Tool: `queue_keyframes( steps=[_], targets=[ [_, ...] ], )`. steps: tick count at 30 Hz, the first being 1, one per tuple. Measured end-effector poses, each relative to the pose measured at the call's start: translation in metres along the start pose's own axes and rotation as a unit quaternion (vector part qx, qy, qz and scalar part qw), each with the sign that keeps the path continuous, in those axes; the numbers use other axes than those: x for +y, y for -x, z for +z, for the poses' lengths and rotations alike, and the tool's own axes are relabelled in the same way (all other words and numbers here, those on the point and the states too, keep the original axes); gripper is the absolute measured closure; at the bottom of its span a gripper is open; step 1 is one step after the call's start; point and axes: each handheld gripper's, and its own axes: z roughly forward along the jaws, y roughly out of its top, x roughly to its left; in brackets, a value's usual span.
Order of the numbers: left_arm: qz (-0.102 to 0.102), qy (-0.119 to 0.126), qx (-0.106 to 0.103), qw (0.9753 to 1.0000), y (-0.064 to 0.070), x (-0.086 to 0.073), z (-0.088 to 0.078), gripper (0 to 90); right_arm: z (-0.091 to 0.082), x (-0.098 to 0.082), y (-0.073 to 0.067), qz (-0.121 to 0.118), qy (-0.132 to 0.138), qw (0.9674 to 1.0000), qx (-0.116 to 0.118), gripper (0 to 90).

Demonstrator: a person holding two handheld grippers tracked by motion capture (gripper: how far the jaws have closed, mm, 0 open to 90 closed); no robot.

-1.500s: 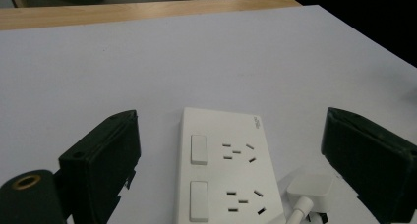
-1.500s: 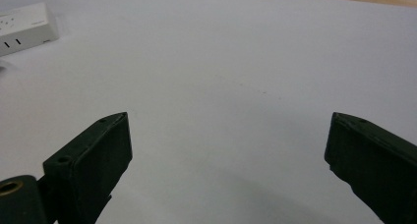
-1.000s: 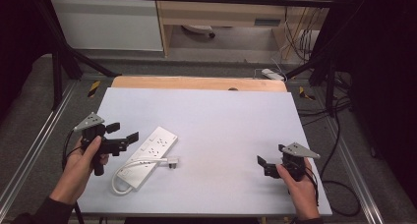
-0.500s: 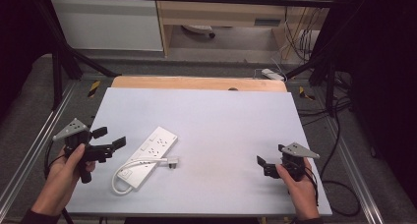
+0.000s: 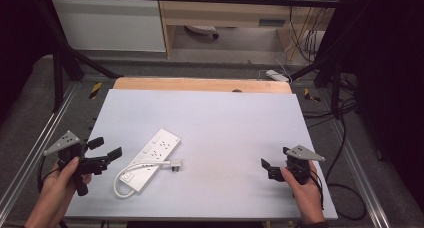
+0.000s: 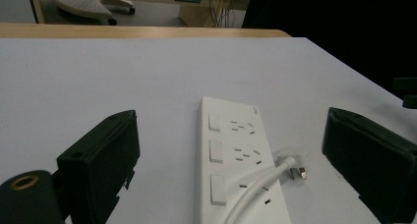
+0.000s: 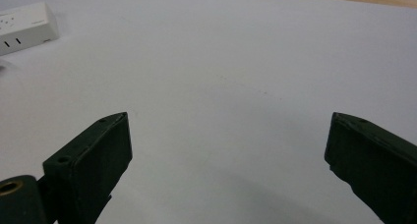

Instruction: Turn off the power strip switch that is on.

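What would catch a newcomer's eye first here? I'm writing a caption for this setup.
A white power strip lies at an angle on the left of the pale table, its cord looped and its plug resting beside it. The open left gripper is just left of it; the open right gripper waits far right.

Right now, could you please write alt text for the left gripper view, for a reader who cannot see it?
A white power strip lies flat on the pale table, seen between the two open black jaws of the left gripper. Its white cable curves over the near end, and its plug rests on the table beside it.
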Motion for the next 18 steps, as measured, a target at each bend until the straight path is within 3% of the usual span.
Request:
queue_keyframes(
  steps=[18],
  targets=[
    [-0.018,0.010,0.007,0.9998,-0.007,-0.028,-0.013,6.4,0.000,0.000,0.000,-0.001,0.000,1.0000,0.000,4.3]
  ],
)
